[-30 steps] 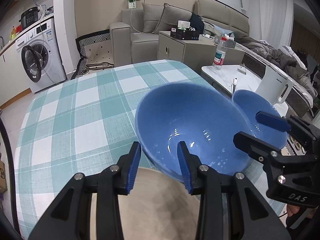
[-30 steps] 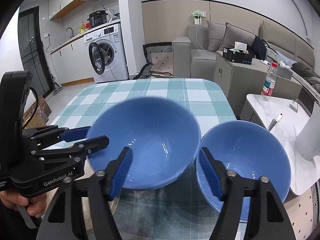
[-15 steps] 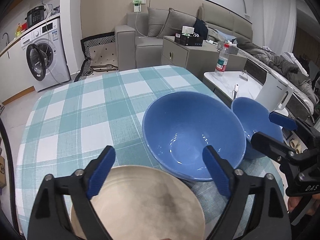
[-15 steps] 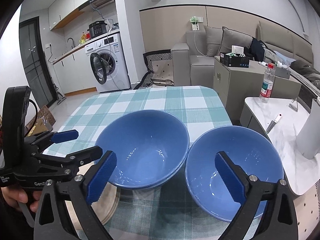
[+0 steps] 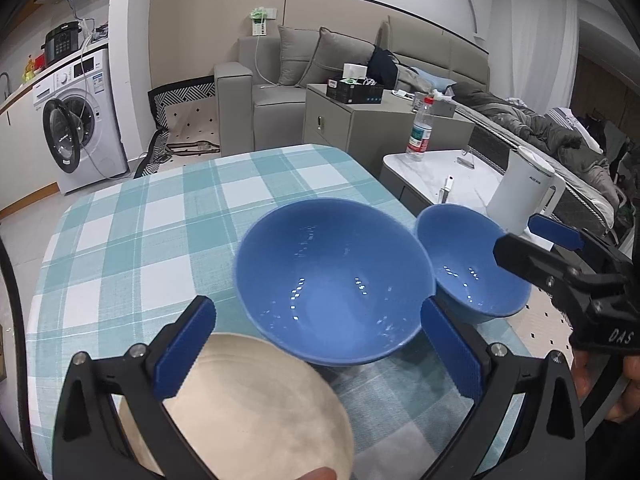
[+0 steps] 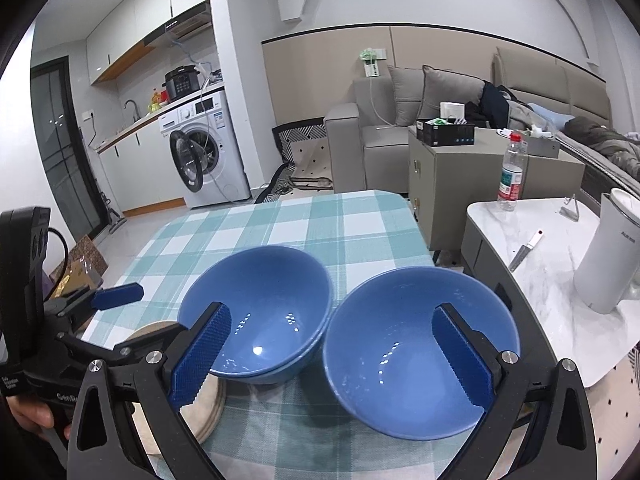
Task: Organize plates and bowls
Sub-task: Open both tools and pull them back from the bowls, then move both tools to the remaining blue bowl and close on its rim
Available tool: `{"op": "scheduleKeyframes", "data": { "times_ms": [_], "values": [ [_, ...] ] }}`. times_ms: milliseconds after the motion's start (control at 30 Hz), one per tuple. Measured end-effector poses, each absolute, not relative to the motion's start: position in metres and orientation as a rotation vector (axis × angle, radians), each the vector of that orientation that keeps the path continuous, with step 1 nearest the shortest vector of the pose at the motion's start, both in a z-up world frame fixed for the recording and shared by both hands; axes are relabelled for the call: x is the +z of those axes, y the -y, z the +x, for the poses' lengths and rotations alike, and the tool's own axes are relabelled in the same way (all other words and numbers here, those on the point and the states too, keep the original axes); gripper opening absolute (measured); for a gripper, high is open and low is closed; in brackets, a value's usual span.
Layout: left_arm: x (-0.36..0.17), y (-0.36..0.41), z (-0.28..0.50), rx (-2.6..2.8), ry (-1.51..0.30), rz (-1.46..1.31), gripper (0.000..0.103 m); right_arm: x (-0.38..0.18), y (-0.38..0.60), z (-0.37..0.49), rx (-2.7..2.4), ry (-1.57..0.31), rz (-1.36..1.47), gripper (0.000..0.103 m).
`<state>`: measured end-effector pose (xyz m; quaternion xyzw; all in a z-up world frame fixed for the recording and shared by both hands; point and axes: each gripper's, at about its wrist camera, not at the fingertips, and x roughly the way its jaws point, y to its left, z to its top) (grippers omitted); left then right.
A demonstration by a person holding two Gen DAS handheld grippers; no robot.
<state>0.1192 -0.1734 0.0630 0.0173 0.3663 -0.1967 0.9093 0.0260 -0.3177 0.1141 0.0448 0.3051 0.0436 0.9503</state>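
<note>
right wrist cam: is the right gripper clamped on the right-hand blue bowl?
No. The right gripper stands wide open, both pads clear of the blue bowl, which sits on the checked tablecloth.

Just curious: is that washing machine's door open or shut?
Open. The washing machine has its round door swung outward from the drum.

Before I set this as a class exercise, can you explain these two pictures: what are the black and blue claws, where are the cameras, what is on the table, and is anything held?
A person holds a hand-operated gripper in each hand; each carries a camera looking along its blue fingers. The left gripper is opening, the right gripper stands open; neither holds anything. On the checked tablecloth sit stacked blue bowls, a single blue bowl and a beige plate.
</note>
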Motion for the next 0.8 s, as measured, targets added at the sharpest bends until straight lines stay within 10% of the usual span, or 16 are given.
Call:
{"op": "scheduleKeyframes", "data": {
  "times_ms": [800],
  "values": [
    [0.055,0.246,0.099,-0.538,-0.788,0.045,0.099,0.124,0.398,0.007,-0.060,-0.605,0.169,0.102]
  ]
}}
